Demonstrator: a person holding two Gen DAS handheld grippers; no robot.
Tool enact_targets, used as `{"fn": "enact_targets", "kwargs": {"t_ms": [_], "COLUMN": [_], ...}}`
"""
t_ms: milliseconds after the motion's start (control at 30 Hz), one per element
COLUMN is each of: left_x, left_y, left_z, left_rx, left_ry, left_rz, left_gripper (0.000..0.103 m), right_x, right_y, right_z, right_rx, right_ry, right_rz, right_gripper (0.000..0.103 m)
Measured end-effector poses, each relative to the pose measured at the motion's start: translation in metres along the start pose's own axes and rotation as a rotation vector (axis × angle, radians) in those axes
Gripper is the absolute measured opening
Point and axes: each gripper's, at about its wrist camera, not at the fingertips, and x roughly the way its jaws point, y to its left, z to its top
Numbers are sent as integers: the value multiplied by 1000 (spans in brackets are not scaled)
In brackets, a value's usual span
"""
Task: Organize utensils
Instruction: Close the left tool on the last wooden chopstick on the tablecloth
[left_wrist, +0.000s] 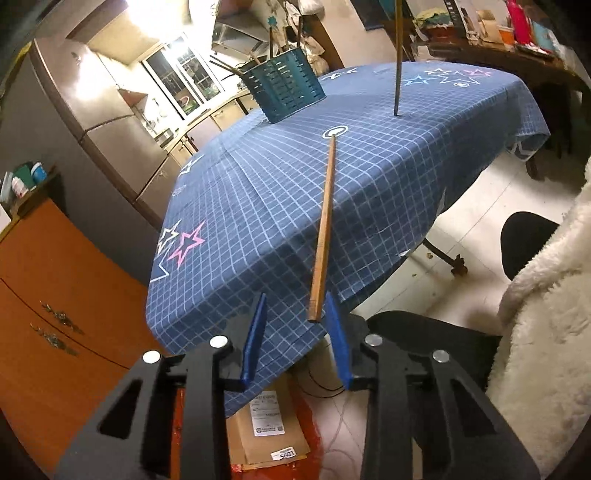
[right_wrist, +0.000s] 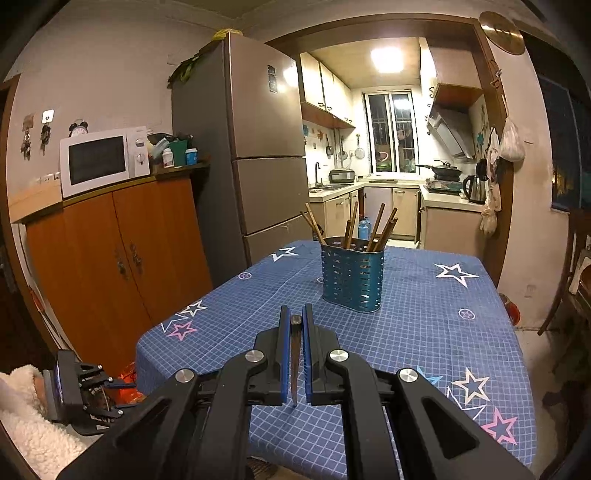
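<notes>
Right tongs (right_wrist: 295, 360) are pinched nearly closed on a single chopstick (right_wrist: 294, 363), held roughly upright, its tip hanging below the pads over the near part of the bench (right_wrist: 424, 332). Left tongs (left_wrist: 297, 338) are spread wide with nothing gripped; another chopstick (left_wrist: 325, 229) lies flat on the blue grid cloth, its near end poking past the bench edge and sitting just inside the right pad, touching or nearly so, can't tell. The teal slotted holder (right_wrist: 352, 275) stands mid-bench, well beyond both tongs, with several chopsticks already leaning in it. Risks, as I judge them: the held stick is thin and smooth, so the grip is on a narrow line and it could pivot or slip on the way over; coming in at an angle, it could catch the holder rim or the sticks fanned out inside and tip the light holder. On the left, closing off-centre may just nudge the overhanging stick off the edge onto the floor, and a slippery cloth would not help. Writing: a shipping label on the cardboard under the bench (left_wrist: 267, 415) is too small to read; a tag nearby looks like "5601", upside down, not certain. Fridge sticker unreadable.
</notes>
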Motion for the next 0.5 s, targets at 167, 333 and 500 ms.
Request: {"fn": "enact_targets", "kwargs": {"t_ms": [167,333,500], "left_x": [2,4,4], "left_y": [1,-2,-5], "left_z": [0,1,3], "left_rx": [-1,8,21], "left_ry": [12,17,23], "left_rz": [-12,-20,-31], "left_gripper": [28,22,16], "right_x": [1,1,1], "right_y": [3,5,5], "right_z": [0,0,-1], "right_rx": [-6,-7,-6], "right_ry": [-3,-4,-6], "right_rz": [4,3,1], "right_gripper": [7,7,7]}}
